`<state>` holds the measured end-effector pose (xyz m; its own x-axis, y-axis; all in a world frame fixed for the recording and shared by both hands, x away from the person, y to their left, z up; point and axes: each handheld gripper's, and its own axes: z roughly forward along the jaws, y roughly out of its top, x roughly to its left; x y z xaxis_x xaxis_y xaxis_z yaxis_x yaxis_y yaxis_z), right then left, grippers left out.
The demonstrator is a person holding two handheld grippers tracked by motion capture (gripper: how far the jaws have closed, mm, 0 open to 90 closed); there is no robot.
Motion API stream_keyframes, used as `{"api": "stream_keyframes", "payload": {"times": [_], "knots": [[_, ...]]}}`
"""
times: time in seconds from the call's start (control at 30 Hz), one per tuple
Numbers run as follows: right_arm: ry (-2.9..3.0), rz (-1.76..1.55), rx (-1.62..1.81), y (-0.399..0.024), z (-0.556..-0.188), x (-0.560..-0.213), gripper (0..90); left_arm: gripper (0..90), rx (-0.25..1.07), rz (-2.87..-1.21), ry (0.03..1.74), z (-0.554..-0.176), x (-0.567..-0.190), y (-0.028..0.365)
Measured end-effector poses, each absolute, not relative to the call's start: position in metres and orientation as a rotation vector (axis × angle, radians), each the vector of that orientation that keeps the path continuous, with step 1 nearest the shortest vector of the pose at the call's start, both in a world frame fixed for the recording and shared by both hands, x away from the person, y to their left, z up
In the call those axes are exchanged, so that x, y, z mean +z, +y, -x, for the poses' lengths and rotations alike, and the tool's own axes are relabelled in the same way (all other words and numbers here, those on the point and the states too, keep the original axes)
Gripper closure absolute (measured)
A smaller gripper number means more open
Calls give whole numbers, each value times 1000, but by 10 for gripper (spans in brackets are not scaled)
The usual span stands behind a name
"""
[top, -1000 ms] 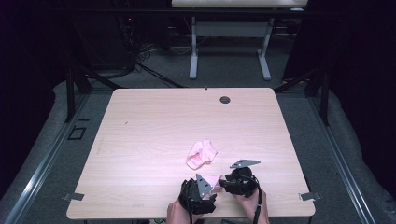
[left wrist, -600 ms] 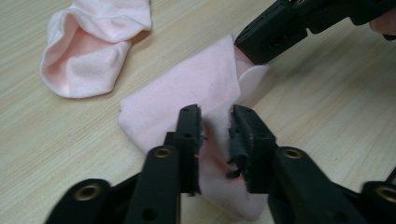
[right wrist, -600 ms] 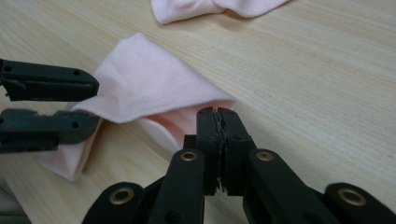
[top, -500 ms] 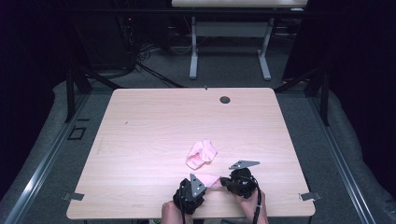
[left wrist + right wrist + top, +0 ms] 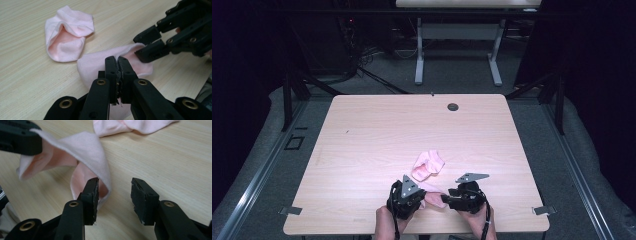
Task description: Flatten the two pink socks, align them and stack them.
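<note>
We see 2 pink socks. Left gripper [image 5: 117, 62] jaws pressed together on the near sock [image 5: 100, 63]; right gripper [image 5: 113, 192] jaws spread at its edge.

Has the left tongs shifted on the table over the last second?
Yes. Judged against the table's near edge, the left tongs have drawn back toward it and slightly left, still shut on the near sock.

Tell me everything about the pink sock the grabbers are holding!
The nearer pink sock is soft, pale pink knit fabric, lying at the table's near edge. The left gripper is shut on its edge, lifting it. The right gripper is open, one jaw tucked inside the sock's opening. A second pink sock lies just beyond, apart.
</note>
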<state>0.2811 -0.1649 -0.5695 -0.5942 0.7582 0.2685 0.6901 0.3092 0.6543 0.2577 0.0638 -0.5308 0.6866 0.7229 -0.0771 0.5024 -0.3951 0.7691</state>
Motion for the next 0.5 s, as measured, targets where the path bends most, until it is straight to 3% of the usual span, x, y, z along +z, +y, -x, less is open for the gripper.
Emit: {"api": "stream_keyframes", "payload": {"times": [0.1, 0.37, 0.5], "knots": [[2497, -1359, 1161, -162, -280, -571, 604, 880, 333, -2071, 932, -260, -526, 69], [2488, -1295, 1197, -159, -275, -569, 864, 880, 297, -2060, 919, -264, -515, 80], [2473, -1255, 1196, -167, -276, -556, 875, 880, 269, -2059, 909, -264, -511, 84]]}}
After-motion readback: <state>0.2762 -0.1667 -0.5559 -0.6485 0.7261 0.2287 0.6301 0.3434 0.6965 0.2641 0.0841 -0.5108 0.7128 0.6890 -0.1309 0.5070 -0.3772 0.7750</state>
